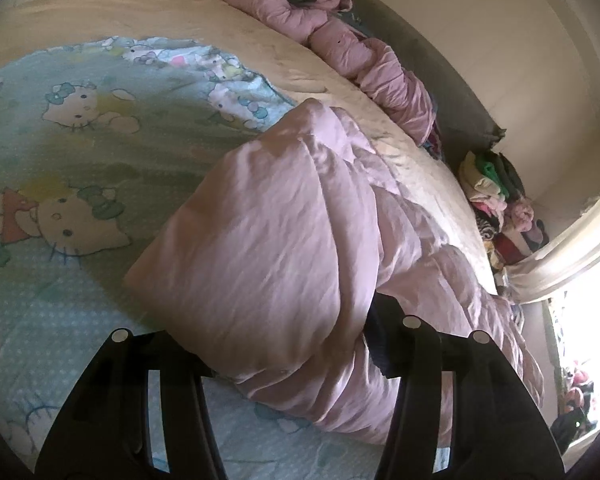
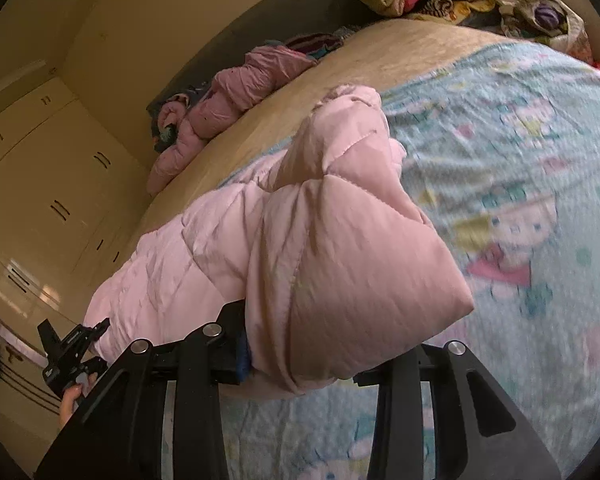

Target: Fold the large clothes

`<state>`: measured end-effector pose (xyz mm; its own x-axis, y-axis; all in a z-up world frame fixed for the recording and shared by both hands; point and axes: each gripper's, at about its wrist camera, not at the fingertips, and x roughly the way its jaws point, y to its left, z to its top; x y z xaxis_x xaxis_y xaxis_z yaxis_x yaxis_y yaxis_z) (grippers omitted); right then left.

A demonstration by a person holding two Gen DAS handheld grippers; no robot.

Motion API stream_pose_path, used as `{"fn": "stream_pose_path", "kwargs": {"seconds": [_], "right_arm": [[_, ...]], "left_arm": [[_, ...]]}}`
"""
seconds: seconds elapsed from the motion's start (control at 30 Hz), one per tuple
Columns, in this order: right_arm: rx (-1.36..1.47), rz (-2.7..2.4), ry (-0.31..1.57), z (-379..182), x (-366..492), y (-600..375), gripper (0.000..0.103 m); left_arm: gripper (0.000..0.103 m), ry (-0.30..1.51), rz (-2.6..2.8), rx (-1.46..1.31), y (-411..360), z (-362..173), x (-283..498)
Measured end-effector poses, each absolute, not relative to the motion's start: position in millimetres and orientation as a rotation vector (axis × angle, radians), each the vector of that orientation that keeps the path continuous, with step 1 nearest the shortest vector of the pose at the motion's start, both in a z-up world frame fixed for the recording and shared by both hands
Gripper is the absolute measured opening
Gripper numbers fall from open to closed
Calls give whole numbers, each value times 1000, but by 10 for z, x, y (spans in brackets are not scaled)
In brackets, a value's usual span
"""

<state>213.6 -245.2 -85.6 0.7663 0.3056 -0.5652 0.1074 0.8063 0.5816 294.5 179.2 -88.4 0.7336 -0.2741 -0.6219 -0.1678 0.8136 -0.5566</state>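
While both grippers have hold of it, the pink quilted jacket (image 1: pixel 284 240) hangs bunched above the bed (image 1: pixel 148 12), lifted over the cartoon-cat blanket (image 1: pixel 60 152) that covers the near part of the mattress. The left gripper (image 1: pixel 296 360) is clenched on a thick fold of the jacket, fabric swelling out between its fingers. The right gripper (image 2: pixel 300 364) likewise grasps a padded end of the jacket (image 2: pixel 300 248), the cloth spilling over both fingers.

Judging by the lifted, slack bundle, the step in hand looks like carrying the jacket out to lay it flat before a fold. To do that well, the two grips should draw apart until the fabric between them is taut, then lower together so the jacket lands smooth on the blanket and not in a heap. Padded cloth is springy and slippery, so a firm pinch matters, and each fold may need pressing.

Beyond the jacket, a second, darker pink jacket (image 1: pixel 340 44) lies crumpled along the far edge of the bed, and a pile of mixed clothes (image 1: pixel 496 192) sits at the bed's corner; the landing spot should stay well apart from both.
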Motion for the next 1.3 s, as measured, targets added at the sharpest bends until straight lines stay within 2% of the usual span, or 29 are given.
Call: {"fn": "stream_pose_path", "kwargs": {"seconds": [0.13, 0.27, 0.33, 0.4, 0.5, 0.57, 0.73, 1.13, 1.3], "right_arm": [[696, 93, 725, -1014, 2101, -2502, 35], [716, 59, 741, -1105, 2100, -2514, 43], [734, 46, 752, -1131, 2090, -2532, 50], [772, 50, 771, -1160, 2075, -2571, 68], [783, 29, 768, -1121, 1998, -2636, 85], [766, -4, 755, -1049, 1915, -2712, 88], [714, -54, 690, -822, 1658, -2854, 92], [390, 3, 509, -63, 1071, -2325, 93], [324, 48, 476, 77, 884, -1986, 94]], "left_arm": [[48, 772, -46, -606, 1777, -930, 2979], [52, 787, -34, -597, 1780, -998, 3009], [54, 790, -33, -597, 1790, -1004, 3012], [57, 796, -30, -592, 1793, -1004, 3010], [66, 808, -24, -585, 1787, -985, 2976], [77, 817, -20, -577, 1780, -958, 2939], [91, 797, -32, -520, 1735, -805, 2760], [94, 579, -88, -293, 1476, 2, 1907], [94, 532, -122, -225, 1346, 138, 1534]]}}
